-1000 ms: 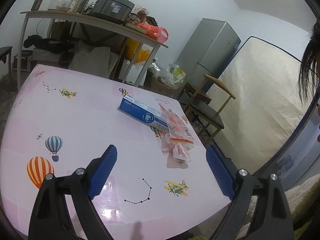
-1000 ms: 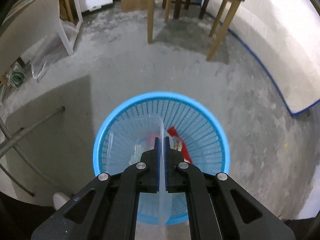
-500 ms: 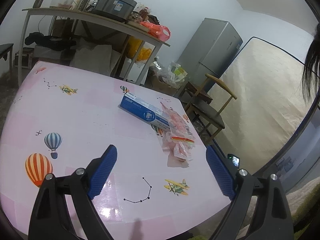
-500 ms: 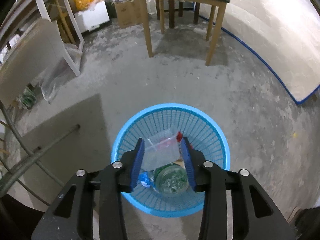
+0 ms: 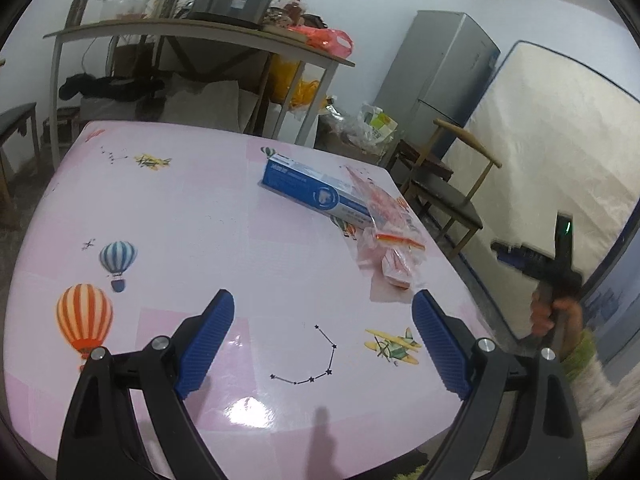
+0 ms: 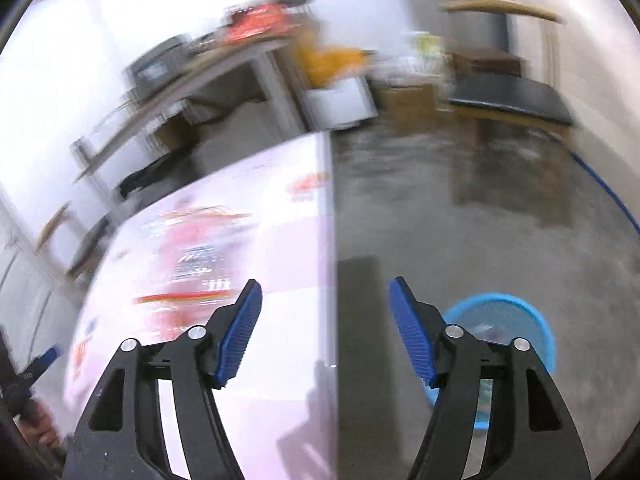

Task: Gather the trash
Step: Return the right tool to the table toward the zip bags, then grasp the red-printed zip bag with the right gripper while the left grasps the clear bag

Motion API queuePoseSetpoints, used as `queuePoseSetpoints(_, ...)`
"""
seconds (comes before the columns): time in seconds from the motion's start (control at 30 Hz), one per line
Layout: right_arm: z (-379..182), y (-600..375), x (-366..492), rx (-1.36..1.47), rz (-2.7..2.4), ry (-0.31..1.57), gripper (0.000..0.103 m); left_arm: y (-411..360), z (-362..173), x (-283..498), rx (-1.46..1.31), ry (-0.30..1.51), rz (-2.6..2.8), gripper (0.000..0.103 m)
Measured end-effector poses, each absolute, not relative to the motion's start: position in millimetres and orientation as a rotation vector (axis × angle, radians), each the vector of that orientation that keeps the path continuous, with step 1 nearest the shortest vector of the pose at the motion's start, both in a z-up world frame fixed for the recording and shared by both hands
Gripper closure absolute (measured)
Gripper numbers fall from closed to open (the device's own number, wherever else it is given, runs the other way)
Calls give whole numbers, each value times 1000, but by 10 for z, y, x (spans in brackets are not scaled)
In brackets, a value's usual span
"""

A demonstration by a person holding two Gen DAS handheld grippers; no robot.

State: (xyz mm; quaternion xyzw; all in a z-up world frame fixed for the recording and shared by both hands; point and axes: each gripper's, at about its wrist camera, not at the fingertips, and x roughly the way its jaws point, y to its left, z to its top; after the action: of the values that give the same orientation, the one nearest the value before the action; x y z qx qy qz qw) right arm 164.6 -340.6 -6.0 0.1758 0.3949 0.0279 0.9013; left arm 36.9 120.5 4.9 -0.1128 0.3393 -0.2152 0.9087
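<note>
Opening R tongs (image 6: 325, 330), nothing between.

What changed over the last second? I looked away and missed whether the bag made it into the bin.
The right gripper held a clear plastic bag over the blue basket; its jaws have just been opening, the bag dropped in, and nothing is between them now. It then swung up toward the table. The left gripper stayed open above the table, and the blue box and wrappers lie as before.
</note>
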Motion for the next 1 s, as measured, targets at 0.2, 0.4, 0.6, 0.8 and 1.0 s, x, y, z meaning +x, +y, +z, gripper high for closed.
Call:
queuePoseSetpoints(0.2,47,-2709,2168,327,221,860,22,1009,-26,524,-295,700,-524,15)
queuePoseSetpoints(0.4,-81,-2455,2679,311,237,946,20,603,-70,936,-370,748,-632,15)
queuePoseSetpoints(0.6,-339,-2617,2993,378,203,1049,19,147,-238,1362,-342,847,-654,16)
queuePoseSetpoints(0.8,-617,-2739,3142,479,204,1128,19,-154,-440,1658,-301,943,-612,30)
queuePoseSetpoints(1.0,-630,-2721,3182,538,264,1142,30,-349,-596,1816,-285,1014,-589,61)
